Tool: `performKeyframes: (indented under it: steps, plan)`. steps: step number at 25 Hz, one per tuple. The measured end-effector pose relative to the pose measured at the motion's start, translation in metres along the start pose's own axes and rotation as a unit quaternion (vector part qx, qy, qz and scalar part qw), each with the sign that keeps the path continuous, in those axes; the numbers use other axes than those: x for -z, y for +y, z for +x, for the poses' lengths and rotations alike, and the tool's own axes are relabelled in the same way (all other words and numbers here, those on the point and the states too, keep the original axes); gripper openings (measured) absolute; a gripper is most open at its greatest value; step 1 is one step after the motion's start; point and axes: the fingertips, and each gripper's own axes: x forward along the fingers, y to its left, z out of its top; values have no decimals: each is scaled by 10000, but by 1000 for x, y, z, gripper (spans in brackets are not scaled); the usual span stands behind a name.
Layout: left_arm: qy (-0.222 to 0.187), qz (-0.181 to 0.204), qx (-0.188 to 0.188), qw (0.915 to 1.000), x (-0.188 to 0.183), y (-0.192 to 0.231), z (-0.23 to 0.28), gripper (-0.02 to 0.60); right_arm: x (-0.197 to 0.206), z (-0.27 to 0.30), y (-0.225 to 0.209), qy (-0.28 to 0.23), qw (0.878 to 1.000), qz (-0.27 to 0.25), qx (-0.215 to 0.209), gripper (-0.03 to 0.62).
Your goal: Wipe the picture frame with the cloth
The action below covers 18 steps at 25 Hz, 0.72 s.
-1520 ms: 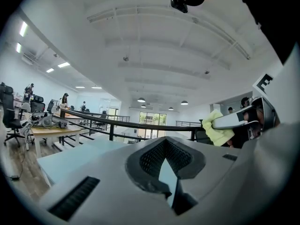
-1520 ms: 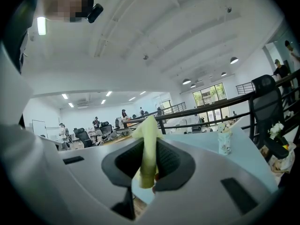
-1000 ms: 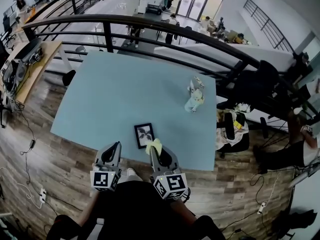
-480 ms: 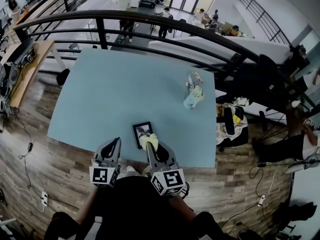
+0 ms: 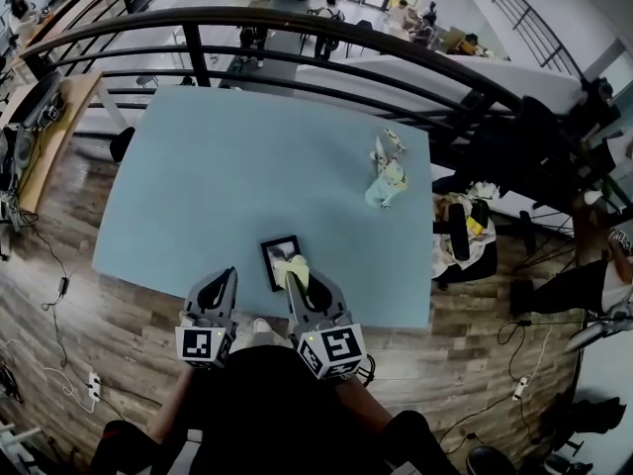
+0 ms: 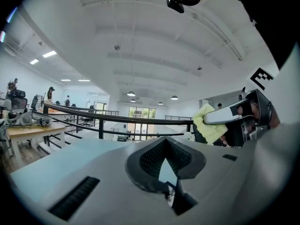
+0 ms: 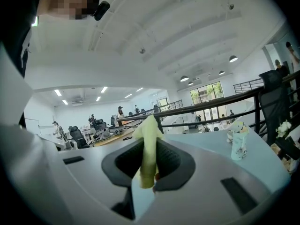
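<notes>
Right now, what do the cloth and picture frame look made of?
Cloth: soft pale-yellow fabric, matte; it folds and creases limply. Picture frame: dark, rigid, straight-edged border; painted wood or plastic, can't tell which. Its finish is too small to judge.

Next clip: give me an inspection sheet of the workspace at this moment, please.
Surface: blue table.
Job's things: picture frame lying flat near the table's near edge; yellow cloth at its right side.
Clutter: one small patterned ornament, far right.
Grippers: left hand-held gripper shut, empty; right hand-held gripper shut on the cloth.
Cables: floor cables on both sides.
Surroundings: black railing behind; open office beyond.
</notes>
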Motion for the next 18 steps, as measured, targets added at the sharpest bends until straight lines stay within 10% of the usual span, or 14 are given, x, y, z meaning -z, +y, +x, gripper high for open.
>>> performKeyframes:
  steps: [18]
  plan:
    - [392, -116, -402, 9984, 28, 29, 37, -3, 15, 65, -26, 492, 9982, 40, -349, 58]
